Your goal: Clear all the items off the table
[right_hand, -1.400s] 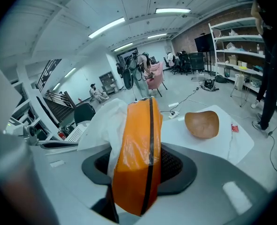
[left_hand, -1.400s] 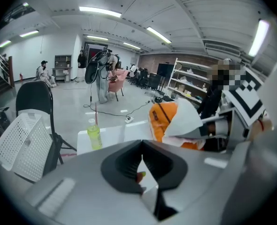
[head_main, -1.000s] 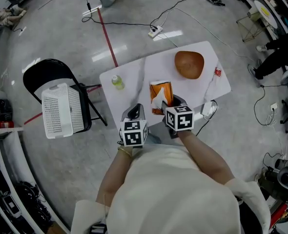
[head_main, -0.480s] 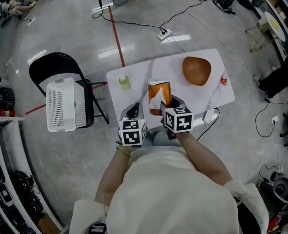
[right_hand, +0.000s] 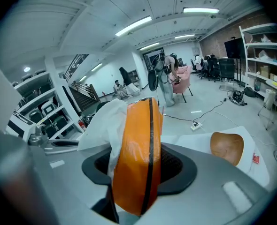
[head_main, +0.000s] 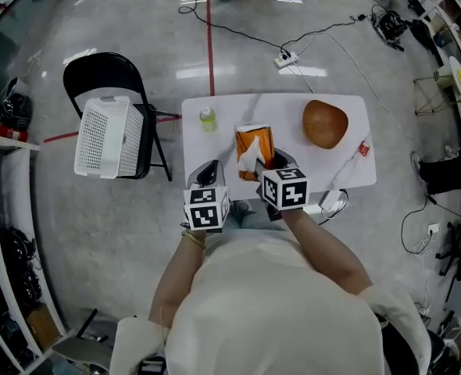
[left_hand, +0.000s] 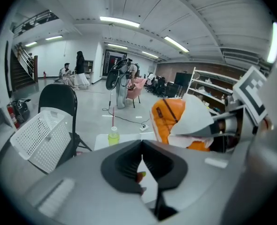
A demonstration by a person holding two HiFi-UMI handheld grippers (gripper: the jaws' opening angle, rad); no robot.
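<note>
Pinching orange tissue pack point(right_hand: 137, 139), right gripper point(right_hand: 139, 172)

No legible text, brand, number or sign in any view.

From above the person's shoulders, the head view looks steeply down on the whole white worktop point(head_main: 285, 112), far enough off to show floor all round. The two gripper views sit low, close behind their own jaws, facing out across the hall. All three catch the orange tissue pack point(head_main: 255, 143). With the head view, the right one also shares the brown bowl point(head_main: 325, 123), and the left one the green bottle point(head_main: 207, 118).
</note>
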